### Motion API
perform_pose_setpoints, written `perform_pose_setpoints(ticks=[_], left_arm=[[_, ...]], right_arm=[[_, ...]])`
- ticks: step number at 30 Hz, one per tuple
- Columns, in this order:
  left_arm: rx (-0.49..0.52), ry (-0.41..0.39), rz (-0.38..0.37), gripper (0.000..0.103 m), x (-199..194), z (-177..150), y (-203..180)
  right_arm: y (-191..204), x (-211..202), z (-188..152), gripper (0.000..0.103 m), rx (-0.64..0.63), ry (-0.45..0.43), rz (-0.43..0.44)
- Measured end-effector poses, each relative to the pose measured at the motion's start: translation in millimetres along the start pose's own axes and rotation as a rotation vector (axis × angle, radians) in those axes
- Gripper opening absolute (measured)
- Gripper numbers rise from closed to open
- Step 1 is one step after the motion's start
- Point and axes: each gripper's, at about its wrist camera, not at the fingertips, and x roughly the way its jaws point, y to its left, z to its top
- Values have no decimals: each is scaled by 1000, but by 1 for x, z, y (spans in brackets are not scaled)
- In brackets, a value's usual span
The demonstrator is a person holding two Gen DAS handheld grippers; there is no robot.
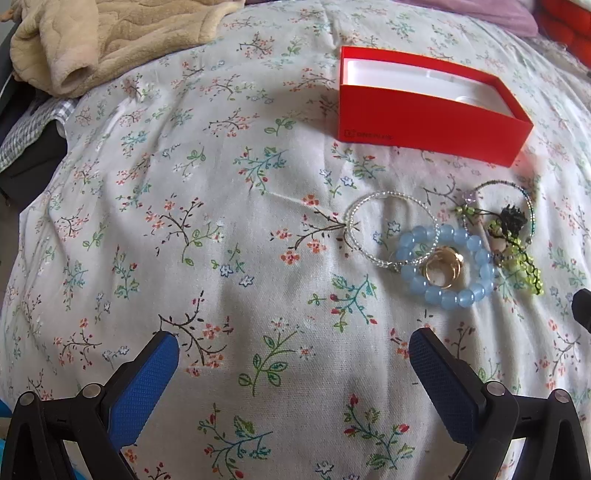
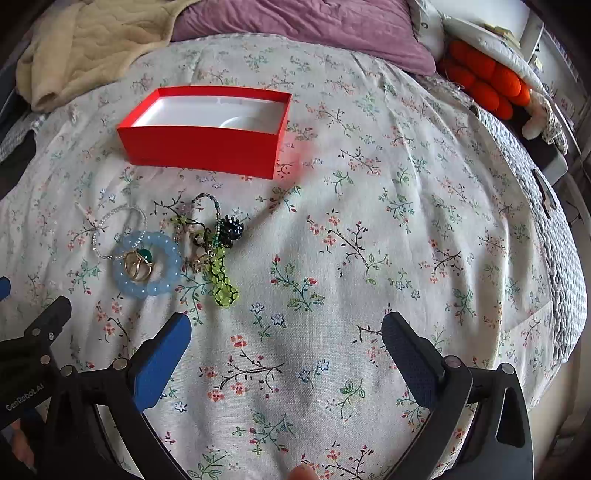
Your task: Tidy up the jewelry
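Observation:
An open red box (image 1: 424,122) with a white inside stands on the floral bedspread; it also shows in the right wrist view (image 2: 203,147). In front of it lies a jewelry pile: a blue bead bracelet (image 1: 447,295) (image 2: 147,288), gold rings (image 1: 443,269) (image 2: 138,267) inside it, a clear bead bracelet (image 1: 388,195) (image 2: 99,225), and green and dark beaded pieces (image 1: 517,240) (image 2: 221,273). My left gripper (image 1: 293,350) is open and empty, below left of the pile. My right gripper (image 2: 286,332) is open and empty, right of the pile.
A beige blanket (image 1: 110,37) (image 2: 92,40) lies at the back left. A purple pillow (image 2: 314,26) and an orange knitted item (image 2: 484,77) sit at the back right. The bed edge (image 2: 561,258) drops off on the right.

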Motion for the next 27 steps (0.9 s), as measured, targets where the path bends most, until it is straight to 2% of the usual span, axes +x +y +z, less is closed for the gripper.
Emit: perform_pose_setpoints(ticks=[20, 27], left_arm=[[-3, -19, 1, 102, 1, 0, -1], [-5, -4, -3, 102, 1, 0, -1]], right_arm=[[0, 1, -1, 103, 0, 2, -3], [-2, 2, -2, 103, 3, 2, -8]])
